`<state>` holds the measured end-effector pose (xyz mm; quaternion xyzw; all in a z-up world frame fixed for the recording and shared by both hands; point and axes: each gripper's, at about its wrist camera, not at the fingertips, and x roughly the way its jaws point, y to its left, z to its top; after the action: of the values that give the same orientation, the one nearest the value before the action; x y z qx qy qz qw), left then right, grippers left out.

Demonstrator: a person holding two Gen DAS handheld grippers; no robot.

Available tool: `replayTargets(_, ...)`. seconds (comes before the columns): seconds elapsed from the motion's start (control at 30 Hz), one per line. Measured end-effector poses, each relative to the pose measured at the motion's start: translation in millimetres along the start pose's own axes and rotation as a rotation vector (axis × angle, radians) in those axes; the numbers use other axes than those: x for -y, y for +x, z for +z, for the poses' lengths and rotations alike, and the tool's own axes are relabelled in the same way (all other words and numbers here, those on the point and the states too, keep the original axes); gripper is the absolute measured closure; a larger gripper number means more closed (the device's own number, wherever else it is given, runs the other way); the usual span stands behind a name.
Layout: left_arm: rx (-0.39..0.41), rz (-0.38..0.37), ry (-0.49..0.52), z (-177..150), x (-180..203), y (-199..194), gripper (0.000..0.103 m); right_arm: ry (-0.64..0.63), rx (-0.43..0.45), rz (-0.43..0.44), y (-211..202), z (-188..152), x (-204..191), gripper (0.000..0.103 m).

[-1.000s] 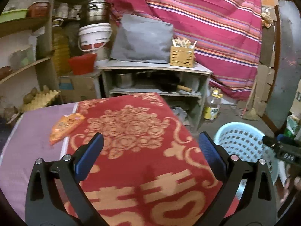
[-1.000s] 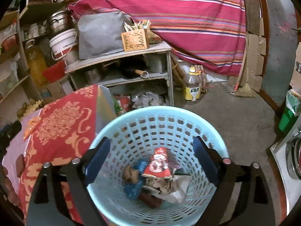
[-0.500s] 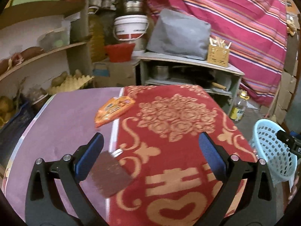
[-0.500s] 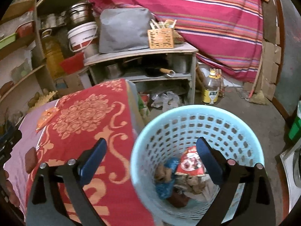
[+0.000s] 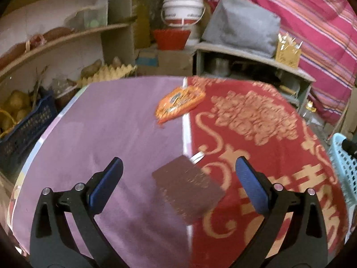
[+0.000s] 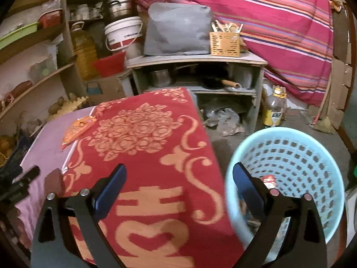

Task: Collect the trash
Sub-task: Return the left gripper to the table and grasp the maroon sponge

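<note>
- Our left gripper point(image 5: 178, 185) is spread wide with nothing in it, and it hangs right over the brown wrapper point(image 5: 188, 191), which sits between the blue pads. Looks lined up for a grab from above.
- That wrapper is flat, dull and rectangular, with a little white tab at its far corner. It lies across the seam where the purple cloth point(image 5: 107, 138) meets the red cloth point(image 5: 263, 156), so it'll probably need a pinch at an edge.
- Further back on the same seam there's an orange snack bag point(image 5: 179, 103), crinkly and shiny, well apart from the brown one.
- Our right gripper point(image 6: 179, 187) is also wide apart and empty, parked over the table edge next to the blue basket point(image 6: 287, 156).
- The basket is perforated plastic and stands on the floor just beside the table, with some trash already in the bottom, including a red wrapper point(image 6: 268, 179). Handy spot for short drops.
</note>
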<state>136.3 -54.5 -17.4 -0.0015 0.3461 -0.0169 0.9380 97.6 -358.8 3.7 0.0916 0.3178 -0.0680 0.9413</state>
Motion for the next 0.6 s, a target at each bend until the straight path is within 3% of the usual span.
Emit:
replayTargets(0.47, -0.139, -0.017, -0.039, 1.7, 12.8, 42.7, 0.006, -0.178, -0.028, -0.015, 15.5, -11.6, -59.7, 0.009)
replayTargets(0.6, -0.201, -0.013, -0.03, -2.1, 15.1, 53.6, 0.022, -0.174, -0.033, -0.018, 17.3, -12.2, -59.7, 0.009)
